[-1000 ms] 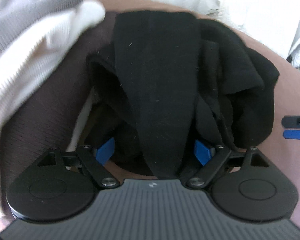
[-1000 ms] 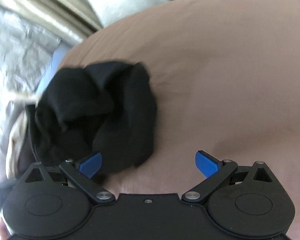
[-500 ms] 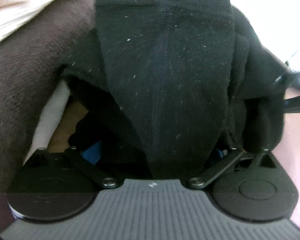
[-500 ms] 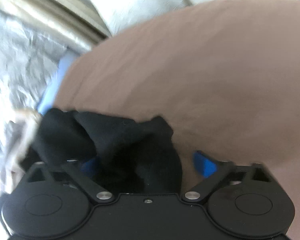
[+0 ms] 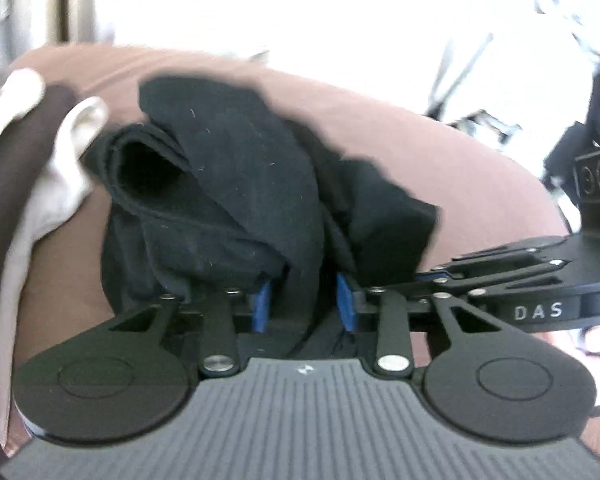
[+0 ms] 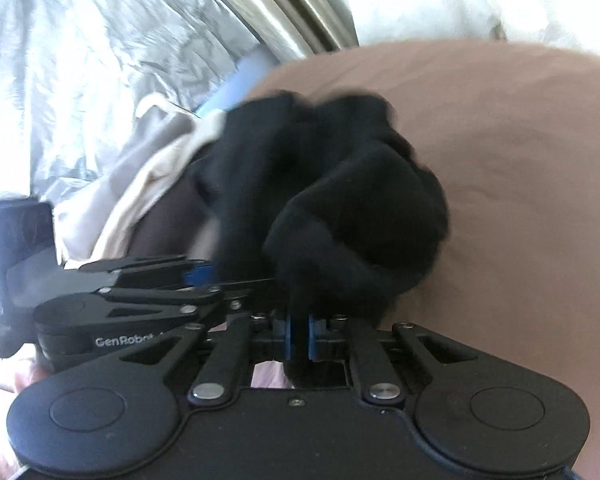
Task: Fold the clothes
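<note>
We have just closed both jaws on the crumpled black knit garment (image 5: 236, 184), left gripper (image 5: 303, 306) and right gripper (image 6: 299, 336) pinching its near edge side by side, the bulk bunched ahead over the brown bed sheet (image 6: 520, 160).

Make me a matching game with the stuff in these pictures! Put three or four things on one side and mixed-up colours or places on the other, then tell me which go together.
Things:
1. garment
2. bed cover
3. gripper pads
4. light cloth

Descriptions:
A. blue
B. brown, spread under everything
C. black, bunched up and pinched by both grippers
D. off-white, lying beside the dark pile at the left

Right pairs: 1-C, 2-B, 3-A, 4-D

The left gripper and the right gripper have both just been closing, each with black fabric between its pads.
</note>
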A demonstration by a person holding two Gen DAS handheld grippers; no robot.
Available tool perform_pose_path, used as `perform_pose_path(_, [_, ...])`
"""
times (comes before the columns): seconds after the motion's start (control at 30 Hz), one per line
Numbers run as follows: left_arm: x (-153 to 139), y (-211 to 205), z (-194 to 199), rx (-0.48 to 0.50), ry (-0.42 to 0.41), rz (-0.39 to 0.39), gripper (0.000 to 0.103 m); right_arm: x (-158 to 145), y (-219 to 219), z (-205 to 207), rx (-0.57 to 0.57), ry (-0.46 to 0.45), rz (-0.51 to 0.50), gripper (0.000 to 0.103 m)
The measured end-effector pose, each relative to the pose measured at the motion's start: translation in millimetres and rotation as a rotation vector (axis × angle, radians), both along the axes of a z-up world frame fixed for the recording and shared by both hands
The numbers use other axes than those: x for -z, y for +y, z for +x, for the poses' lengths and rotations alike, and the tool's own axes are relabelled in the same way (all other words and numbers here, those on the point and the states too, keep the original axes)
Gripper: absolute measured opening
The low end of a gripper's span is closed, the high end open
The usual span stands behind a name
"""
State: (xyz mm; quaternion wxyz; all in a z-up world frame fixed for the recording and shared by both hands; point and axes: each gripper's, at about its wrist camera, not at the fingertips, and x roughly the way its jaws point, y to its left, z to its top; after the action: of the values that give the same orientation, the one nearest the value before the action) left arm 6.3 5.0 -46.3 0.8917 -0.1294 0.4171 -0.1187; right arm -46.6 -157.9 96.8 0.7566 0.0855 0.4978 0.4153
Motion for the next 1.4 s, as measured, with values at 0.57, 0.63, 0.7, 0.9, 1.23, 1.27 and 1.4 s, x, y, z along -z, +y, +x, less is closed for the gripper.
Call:
perform_pose_path(0.57, [-53,-87,-62,-0.033,0.079,0.224,0.024,-88,-115,-75,0.109,-0.437,-0.237,0.003])
perform_pose_path(0.63, [-58,-104,-51,-0.052,0.096,0.259,0.041,-88,-127,-74,0.153,-0.411,-0.214,0.011])
perform_pose_path(0.7, [-66,-107,-55,-0.044,0.106,0.329,0.048,-90,-134,-73,0.165,-0.386,-0.204,0.019])
perform_pose_path(0.9, [-85,-140,-54,0.034,0.049,0.681,0.063,-111,-151,-92,0.020,-0.469,-0.516,0.042])
perform_pose_path(1.23, [-158,-147,-104,0.014,0.221,0.547,0.072,-192,-140,-102,0.055,-0.388,-0.452,0.064])
perform_pose_path(1.27, [-160,-150,-105,0.006,0.242,0.556,0.072,-194,-139,-103,0.068,-0.393,-0.417,0.066])
perform_pose_path(1.4, [-180,-161,-112,-0.018,0.210,0.613,0.073,-187,-140,-102,0.107,-0.372,-0.325,0.069])
